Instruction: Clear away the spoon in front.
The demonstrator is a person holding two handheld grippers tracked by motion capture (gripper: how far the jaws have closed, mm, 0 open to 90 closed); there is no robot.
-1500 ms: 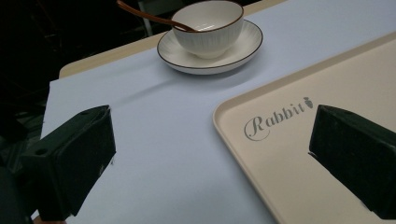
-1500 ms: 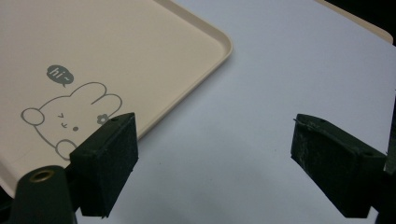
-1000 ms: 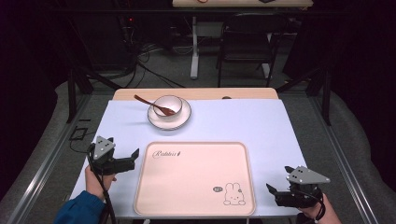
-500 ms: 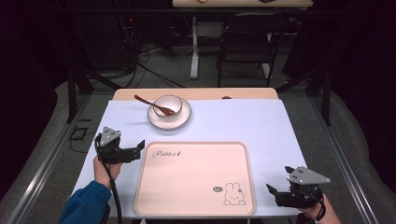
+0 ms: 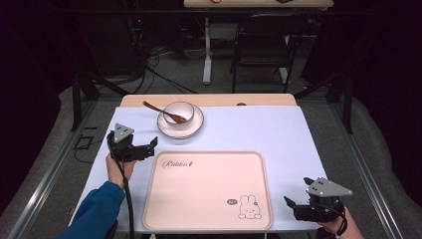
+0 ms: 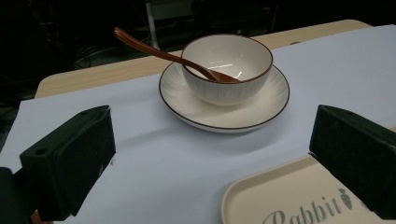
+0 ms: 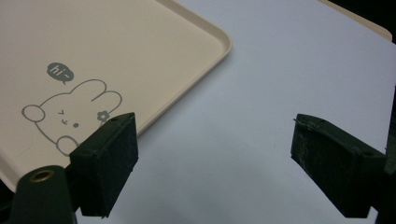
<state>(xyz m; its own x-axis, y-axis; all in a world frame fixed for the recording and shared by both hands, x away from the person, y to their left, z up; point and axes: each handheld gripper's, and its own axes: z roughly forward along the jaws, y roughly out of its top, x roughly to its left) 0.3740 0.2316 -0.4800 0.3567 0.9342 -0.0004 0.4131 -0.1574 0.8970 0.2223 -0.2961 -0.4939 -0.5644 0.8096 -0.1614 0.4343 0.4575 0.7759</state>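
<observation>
Two grippers are over the white-covered table [image 5: 259, 129], both with jaws spread wide and holding nothing. The left gripper [image 5: 147, 147] hovers just beside the far left corner of the cream rabbit-print tray [image 5: 209, 191], pointing toward the white bowl [image 6: 227, 66], which sits on its saucer [image 6: 224, 105] near the table's far edge with a brown spoon [image 6: 163, 52] leaning in it. The right gripper [image 5: 293, 206] sits low near the tray's near right corner, apart from its rim.
</observation>
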